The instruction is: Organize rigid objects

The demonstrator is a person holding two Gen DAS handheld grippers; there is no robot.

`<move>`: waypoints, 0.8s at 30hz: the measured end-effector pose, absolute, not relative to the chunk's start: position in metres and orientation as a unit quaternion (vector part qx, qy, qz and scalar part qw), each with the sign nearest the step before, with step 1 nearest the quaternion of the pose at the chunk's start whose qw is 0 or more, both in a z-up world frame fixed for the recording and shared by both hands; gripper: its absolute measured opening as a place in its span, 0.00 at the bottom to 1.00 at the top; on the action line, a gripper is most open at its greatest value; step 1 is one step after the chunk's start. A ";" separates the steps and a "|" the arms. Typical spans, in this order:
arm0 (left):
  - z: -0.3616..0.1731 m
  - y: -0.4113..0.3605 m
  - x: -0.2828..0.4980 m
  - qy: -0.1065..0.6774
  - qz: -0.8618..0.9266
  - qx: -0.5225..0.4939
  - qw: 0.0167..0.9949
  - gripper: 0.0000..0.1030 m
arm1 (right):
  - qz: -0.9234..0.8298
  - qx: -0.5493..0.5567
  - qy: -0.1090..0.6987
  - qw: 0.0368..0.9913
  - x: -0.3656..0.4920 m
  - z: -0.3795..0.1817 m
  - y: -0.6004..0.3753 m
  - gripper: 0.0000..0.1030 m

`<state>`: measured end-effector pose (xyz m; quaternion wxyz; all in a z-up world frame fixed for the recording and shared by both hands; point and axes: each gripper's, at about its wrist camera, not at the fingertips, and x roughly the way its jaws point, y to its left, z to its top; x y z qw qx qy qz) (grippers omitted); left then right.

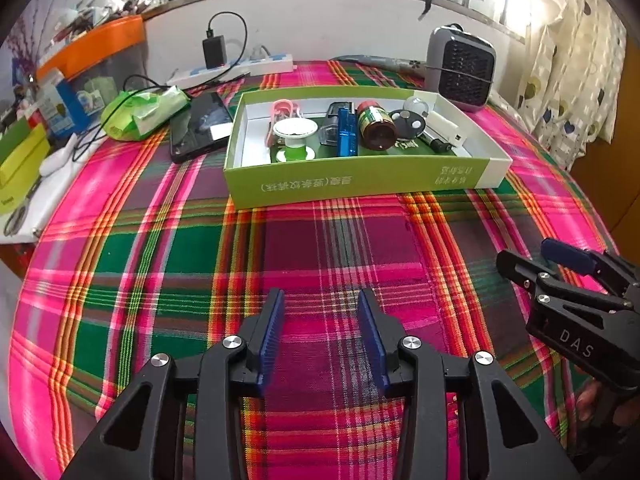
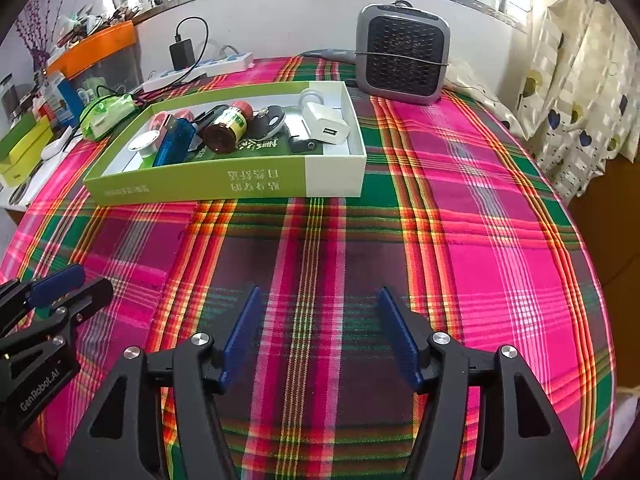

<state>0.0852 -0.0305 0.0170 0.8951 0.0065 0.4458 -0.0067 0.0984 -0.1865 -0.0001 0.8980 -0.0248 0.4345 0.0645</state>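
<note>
A bright plaid cloth [image 2: 460, 208] covers my worktop under a barred window. The green box [image 1: 360, 184] sits toward the far side, holding a brown bottle [image 1: 374, 124], a blue case [image 1: 346, 133], a white charger [image 2: 326, 125] and other small things. A grey heater [image 2: 402, 58] stands just behind it. My left tongs [image 1: 322, 340] and right tongs [image 2: 320, 336] hang over bare cloth, both spread apart and holding nothing.

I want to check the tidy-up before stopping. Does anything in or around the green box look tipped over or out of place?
One thing: the brown bottle with the red cap lies on its side in the green box, its base facing the cameras, wedged between the blue case and the round grey piece. Nothing appears spilled, and no loose items sit on the plaid cloth in front.
</note>
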 end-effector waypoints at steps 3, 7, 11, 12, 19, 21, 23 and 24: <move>0.017 -0.033 0.085 0.445 -0.003 0.012 0.896 0.36 | 0.065 -0.024 0.435 0.898 0.099 0.000 -0.187 0.60; 0.017 -0.032 0.085 0.445 -0.004 0.011 0.896 0.36 | 0.065 -0.024 0.435 0.898 0.099 0.000 -0.187 0.60; 0.017 -0.032 0.085 0.445 -0.004 0.010 0.896 0.36 | 0.065 -0.024 0.435 0.898 0.099 0.000 -0.187 0.60; 0.017 -0.032 0.085 0.444 -0.004 0.010 0.896 0.36 | 0.065 -0.024 0.435 0.898 0.099 0.000 -0.187 0.60; 0.017 -0.032 0.085 0.444 -0.004 0.010 0.896 0.37 | 0.065 -0.024 0.434 0.898 0.098 -0.001 -0.187 0.60; 0.017 -0.032 0.085 0.444 -0.004 0.011 0.896 0.37 | 0.065 -0.024 0.434 0.898 0.098 -0.001 -0.187 0.61; 0.017 -0.032 0.085 0.444 -0.004 0.011 0.896 0.37 | 0.065 -0.024 0.434 0.898 0.098 -0.001 -0.187 0.61; 0.017 -0.032 0.085 0.444 -0.004 0.011 0.896 0.37 | 0.065 -0.024 0.434 0.898 0.098 -0.001 -0.187 0.61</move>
